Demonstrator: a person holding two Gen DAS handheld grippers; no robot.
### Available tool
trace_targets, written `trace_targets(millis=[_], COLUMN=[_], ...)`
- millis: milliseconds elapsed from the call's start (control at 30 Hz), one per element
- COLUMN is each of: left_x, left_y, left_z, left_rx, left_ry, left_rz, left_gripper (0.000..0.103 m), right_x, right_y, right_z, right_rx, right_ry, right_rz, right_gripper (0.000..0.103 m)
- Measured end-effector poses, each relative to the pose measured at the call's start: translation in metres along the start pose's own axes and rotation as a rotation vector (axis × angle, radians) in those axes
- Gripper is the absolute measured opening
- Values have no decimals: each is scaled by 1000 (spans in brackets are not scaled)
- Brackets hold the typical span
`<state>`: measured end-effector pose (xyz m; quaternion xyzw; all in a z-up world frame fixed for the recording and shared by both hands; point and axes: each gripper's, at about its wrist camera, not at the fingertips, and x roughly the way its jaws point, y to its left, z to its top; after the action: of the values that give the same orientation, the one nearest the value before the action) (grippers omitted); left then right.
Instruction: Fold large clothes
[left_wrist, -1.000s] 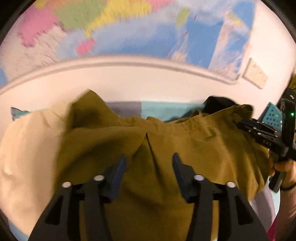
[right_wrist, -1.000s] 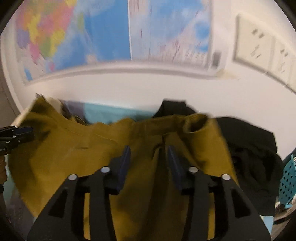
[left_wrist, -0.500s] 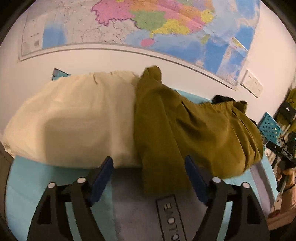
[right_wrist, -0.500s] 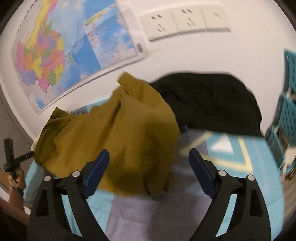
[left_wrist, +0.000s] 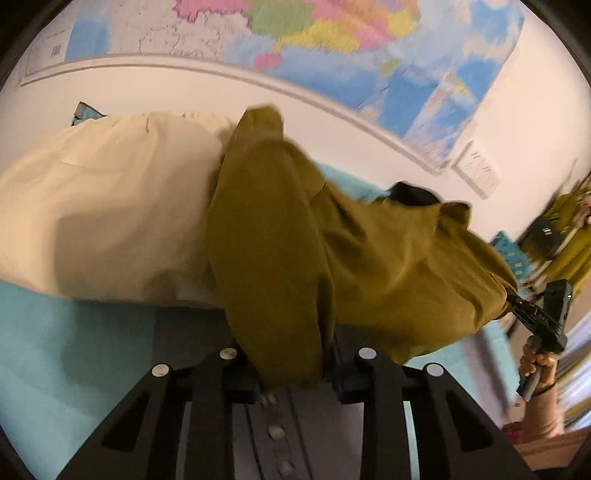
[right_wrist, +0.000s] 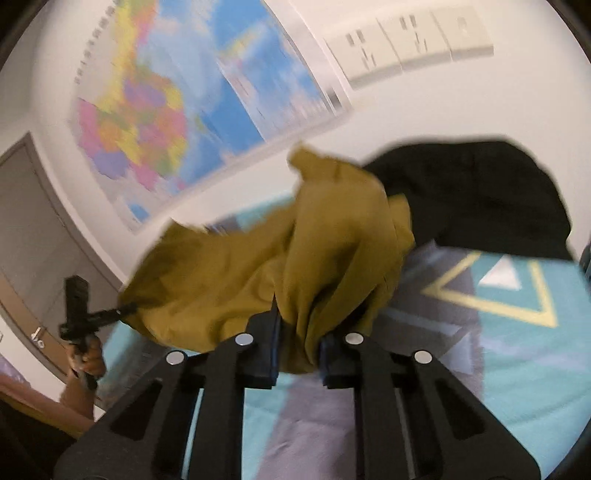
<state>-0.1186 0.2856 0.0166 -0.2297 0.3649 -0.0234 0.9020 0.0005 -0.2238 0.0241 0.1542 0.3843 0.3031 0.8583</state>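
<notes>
Cream garment (left_wrist: 110, 221): lay in a heap on the left of the table, its right edge touching the olive garment and partly under it.
Left gripper (left_wrist: 291, 373): its two fingers were pressed together on a bunched fold of the olive garment, at the near end of the cloth.
Olive garment (left_wrist: 369, 258): hung stretched between the two grippers above the table, sagging in loose folds; its far left corner stuck up against the wall.
Table cover (left_wrist: 74, 350): turquoise with grey panels, and in the right wrist view a yellow and white triangle pattern (right_wrist: 506, 284).
Black garment (right_wrist: 472, 195): lay in a pile at the far right of the table, against the wall, just behind the olive garment's far edge.
Right gripper (right_wrist: 297, 350): pinched a gathered bunch of the olive garment between its blue-padded fingers; in the left wrist view it showed at the right end of the cloth, in the person's hand (left_wrist: 539, 362).
Map (left_wrist: 332, 44): hung on the far wall above the table.
Wall sockets (right_wrist: 413, 40): sat on the wall to the right of the map.
</notes>
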Motion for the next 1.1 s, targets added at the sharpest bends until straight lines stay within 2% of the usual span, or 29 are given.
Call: trace_targets(millis=[67, 133, 167, 200, 300, 333, 367, 400, 467, 567, 600, 667, 733, 867, 933, 1000, 1067, 1100], left_x=[-18, -28, -30, -27, -3, 0, -3, -6, -22, -48, -57, -61, -47, -4, 20, 40, 54, 56], left_y=[-5, -8, -9, -9, 6, 10, 11, 11, 4, -9, -14, -32, -52, -79, -85, -84, -74, -69], left_z=[-8, -21, -33, -43, -72, -80, -82, -80, -75, -61, -56, -49, -44, -40, -38, -33, -28, -26], left_rx=[-16, -22, -23, -17, -70, -75, -75, -70, -15, 56, 82, 154, 219, 309, 332, 339, 306, 284], left_ry=[16, 42, 62, 86, 198, 200, 177, 162, 97, 3, -29, -59, -43, 48, 96, 135, 171, 177], left_rz=[-67, -100, -114, -97, -58, -54, -43, -27, 49, 106, 102, 91, 102, 143, 175, 224, 250, 250], left_gripper=[24, 24, 25, 26, 32, 39, 47, 48, 51, 62, 64, 77, 77, 74, 70, 62, 43, 38], right_x=[-32, -55, -62, -64, -50, -48, -46, -47, -59, -77, -80, -75, -55, 4, 26, 41, 46, 45], right_y=[13, 21, 24, 22, -5, -10, -14, -17, -23, -16, -12, 3, 19, 31, 26, 22, 18, 18], right_z=[5, 1, -4, -11, -50, -58, -64, -65, -60, -40, -31, -13, 3, 16, 13, 11, 11, 13], right_rx=[-33, -87, -89, -72, 24, 40, 48, 58, 113, 75, 58, 2, -42, -142, -145, -157, -167, -166], right_ry=[-41, -40, -15, 13, 174, 195, 216, 218, 183, 113, 88, 62, 85, 206, 263, 305, 305, 294], right_rz=[17, 13, 14, 16, -71, -87, -112, -126, -148, -255, -285, -286, -276, -318, -338, -360, -369, -366], right_gripper=[15, 15, 15, 17, 20, 22, 28, 40, 55, 70, 70, 70, 70, 68, 58, 25, 3, 2])
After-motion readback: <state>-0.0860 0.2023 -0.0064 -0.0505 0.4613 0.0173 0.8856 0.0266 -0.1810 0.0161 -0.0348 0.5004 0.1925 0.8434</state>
